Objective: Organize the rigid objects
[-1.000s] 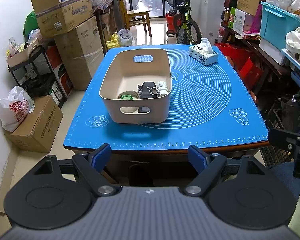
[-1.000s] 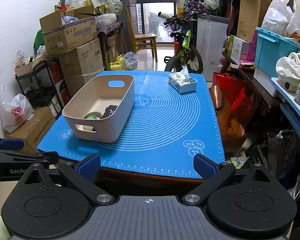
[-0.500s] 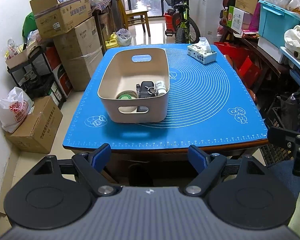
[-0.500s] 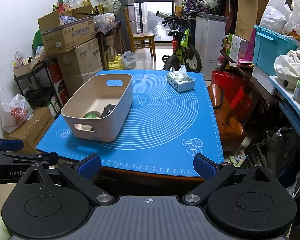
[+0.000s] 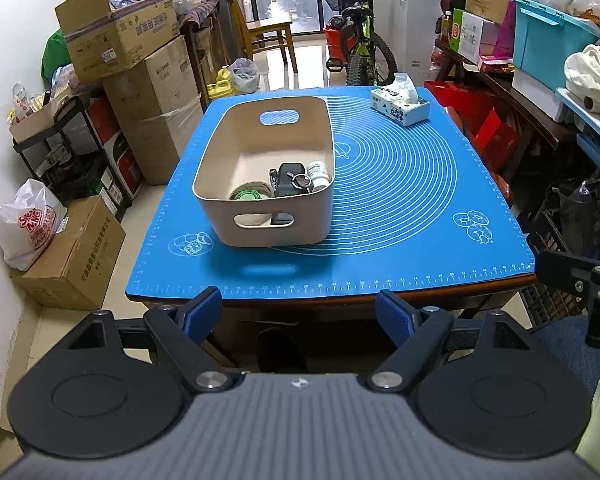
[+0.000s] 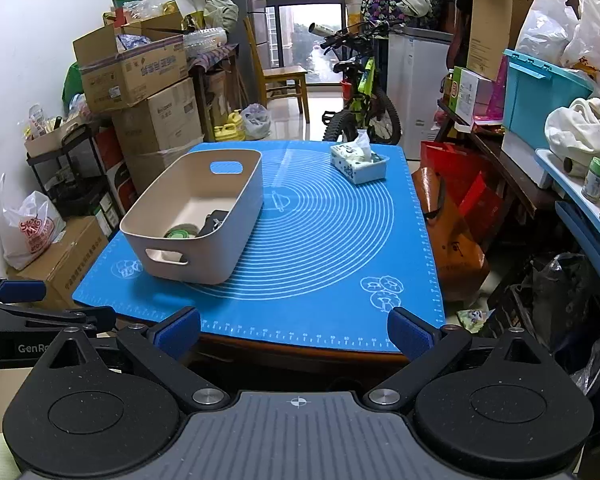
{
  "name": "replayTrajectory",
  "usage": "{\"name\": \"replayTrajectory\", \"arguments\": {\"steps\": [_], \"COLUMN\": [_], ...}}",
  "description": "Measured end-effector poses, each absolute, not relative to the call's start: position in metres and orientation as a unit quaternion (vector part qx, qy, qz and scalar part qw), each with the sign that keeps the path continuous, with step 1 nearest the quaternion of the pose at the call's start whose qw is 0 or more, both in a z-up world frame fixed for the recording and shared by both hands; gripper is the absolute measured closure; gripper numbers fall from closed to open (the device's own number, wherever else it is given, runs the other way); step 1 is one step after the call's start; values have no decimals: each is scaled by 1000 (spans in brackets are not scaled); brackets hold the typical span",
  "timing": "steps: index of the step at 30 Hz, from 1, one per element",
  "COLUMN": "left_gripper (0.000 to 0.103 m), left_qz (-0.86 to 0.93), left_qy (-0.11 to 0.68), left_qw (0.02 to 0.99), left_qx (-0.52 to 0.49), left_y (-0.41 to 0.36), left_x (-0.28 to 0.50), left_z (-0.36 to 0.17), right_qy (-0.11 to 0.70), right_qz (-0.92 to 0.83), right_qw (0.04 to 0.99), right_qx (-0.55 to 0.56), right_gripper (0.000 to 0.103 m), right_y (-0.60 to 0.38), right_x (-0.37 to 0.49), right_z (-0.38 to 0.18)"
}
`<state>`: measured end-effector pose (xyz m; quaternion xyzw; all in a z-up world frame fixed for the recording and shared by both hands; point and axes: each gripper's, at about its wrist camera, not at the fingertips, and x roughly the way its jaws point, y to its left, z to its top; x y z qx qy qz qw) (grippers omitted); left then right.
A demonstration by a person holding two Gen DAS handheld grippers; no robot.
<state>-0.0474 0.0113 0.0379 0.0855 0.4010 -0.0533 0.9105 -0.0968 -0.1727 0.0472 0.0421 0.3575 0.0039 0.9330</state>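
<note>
A beige bin stands on the left half of the blue mat. Inside it lie a green-lidded jar, a black device with a key ring and a small white bottle. My left gripper hangs open in front of the table's near edge, nothing between its blue pads. My right gripper is open too, back from the near edge. In the right wrist view the left gripper's arm shows at the far left edge.
A tissue box sits at the mat's far right corner. Cardboard boxes and a shelf crowd the left side. A bicycle stands behind the table; red bags and cluttered shelves line the right.
</note>
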Motion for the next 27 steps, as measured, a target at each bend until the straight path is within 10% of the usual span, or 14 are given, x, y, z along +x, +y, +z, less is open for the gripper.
{"name": "replayTrajectory", "arguments": {"steps": [27], "left_gripper": [19], "left_qz": [-53], "left_qy": [399], "left_qw": [911], "left_qx": [89], "left_y": [13], "left_x": [-48], "left_z": [38], "right_qy": [359], "right_qz": [2], "right_qw": [932], "right_qx": [45], "right_gripper": [3], "right_y": [-171], "right_x": [-98], "right_z": [45]}}
